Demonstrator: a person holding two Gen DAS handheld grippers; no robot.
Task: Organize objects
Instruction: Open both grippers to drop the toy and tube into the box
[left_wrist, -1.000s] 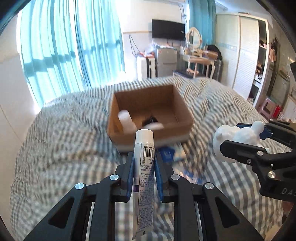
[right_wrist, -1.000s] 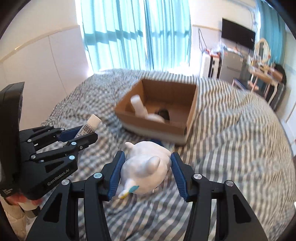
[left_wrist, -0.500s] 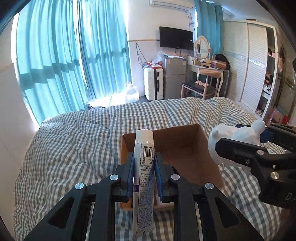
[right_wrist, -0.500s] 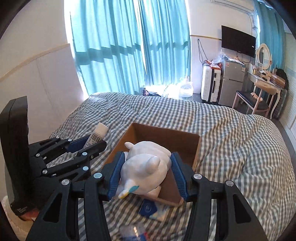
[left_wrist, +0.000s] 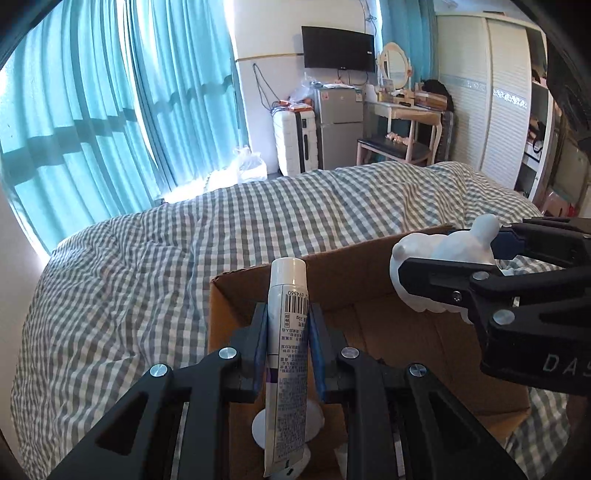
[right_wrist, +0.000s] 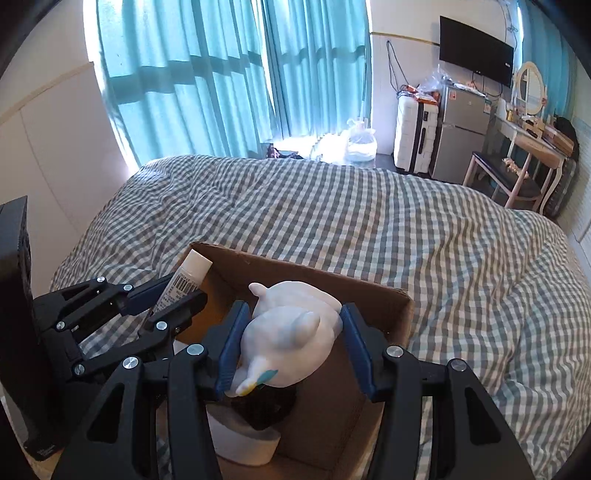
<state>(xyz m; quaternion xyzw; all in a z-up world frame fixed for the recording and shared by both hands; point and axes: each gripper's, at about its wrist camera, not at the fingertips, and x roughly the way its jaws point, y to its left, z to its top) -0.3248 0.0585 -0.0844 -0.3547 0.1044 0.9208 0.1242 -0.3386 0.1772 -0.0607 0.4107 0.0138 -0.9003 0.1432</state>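
- Now I have both grippers over the open cardboard box (left_wrist: 369, 332), each carrying one item, which I judge is the set-up for dropping both in together.
- My left gripper (left_wrist: 287, 343) is clamped tight on a white squeeze tube (left_wrist: 286, 354), its blue pads pressing the tube's flat sides. The capped end sticks forward past the fingertips and the crimped tail hangs back toward my hand, so the tube should slide straight down when I let go.
- My right gripper (right_wrist: 291, 343) grips a white animal figurine (right_wrist: 291, 332) across its round body, the jaws standing fairly wide because the body is bulky. It looks smooth and glossy, moulded, with stubby ears or limbs and a small blue-and-yellow detail near the lower pad.
- Seen from the left wrist, the figurine and right gripper sit just to the right of my tube, above the box's right half.
- Below the right gripper, inside the box, lie a white rounded container (right_wrist: 243, 439) and something dark I cannot identify.
- Box walls are plain brown corrugated card, matte, with flaps cut or folded away.
- Beyond the fingertips spreads a soft grey-and-white checked duvet (right_wrist: 406, 221), rumpled, so the box may sit unevenly; I judge a gentle release is wise.
- Tube label is printed film with a barcode (left_wrist: 295, 301).
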